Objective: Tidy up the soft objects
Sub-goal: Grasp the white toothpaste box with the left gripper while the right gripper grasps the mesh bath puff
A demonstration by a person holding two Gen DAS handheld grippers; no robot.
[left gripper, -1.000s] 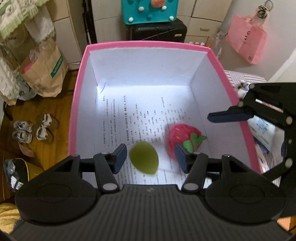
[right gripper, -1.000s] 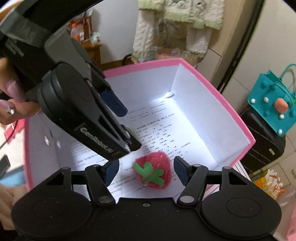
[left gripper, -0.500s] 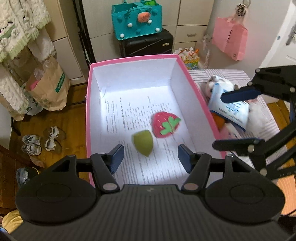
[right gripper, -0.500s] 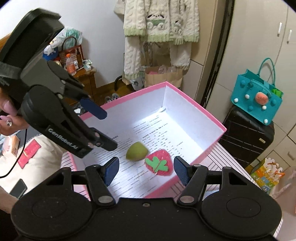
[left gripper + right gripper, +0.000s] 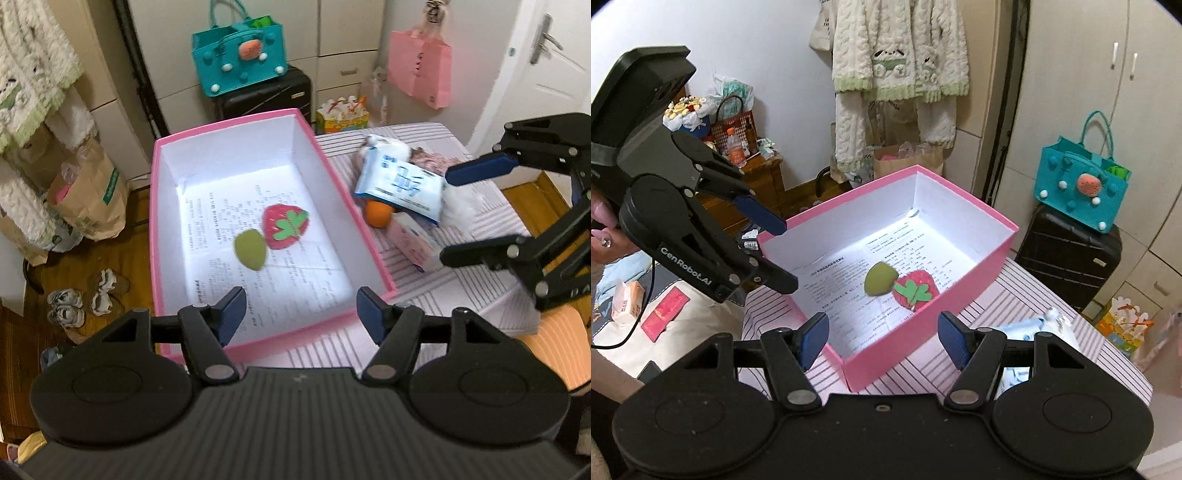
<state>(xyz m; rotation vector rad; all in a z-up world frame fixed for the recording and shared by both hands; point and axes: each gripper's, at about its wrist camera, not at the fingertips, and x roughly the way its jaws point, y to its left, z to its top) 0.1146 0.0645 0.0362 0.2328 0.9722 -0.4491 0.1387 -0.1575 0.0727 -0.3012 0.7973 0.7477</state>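
Both hand-held grippers (image 5: 299,314) (image 5: 881,341) empty; box (image 5: 236,349) holds two toys (image 5: 285,226) (image 5: 250,249).

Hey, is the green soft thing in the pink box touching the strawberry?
Cannot tell. In both wrist views the green piece meets the strawberry with no visible gap, but overlap or blur could hide one.

A pink-rimmed white cardboard box (image 5: 236,349) stands on the striped tablecloth (image 5: 480,302). In it, on a printed paper sheet (image 5: 295,280), a green felt leaf (image 5: 250,249) touches the red felt strawberry (image 5: 284,226). A blue-and-white tissue pack (image 5: 400,184) lies on the cloth right of the box.
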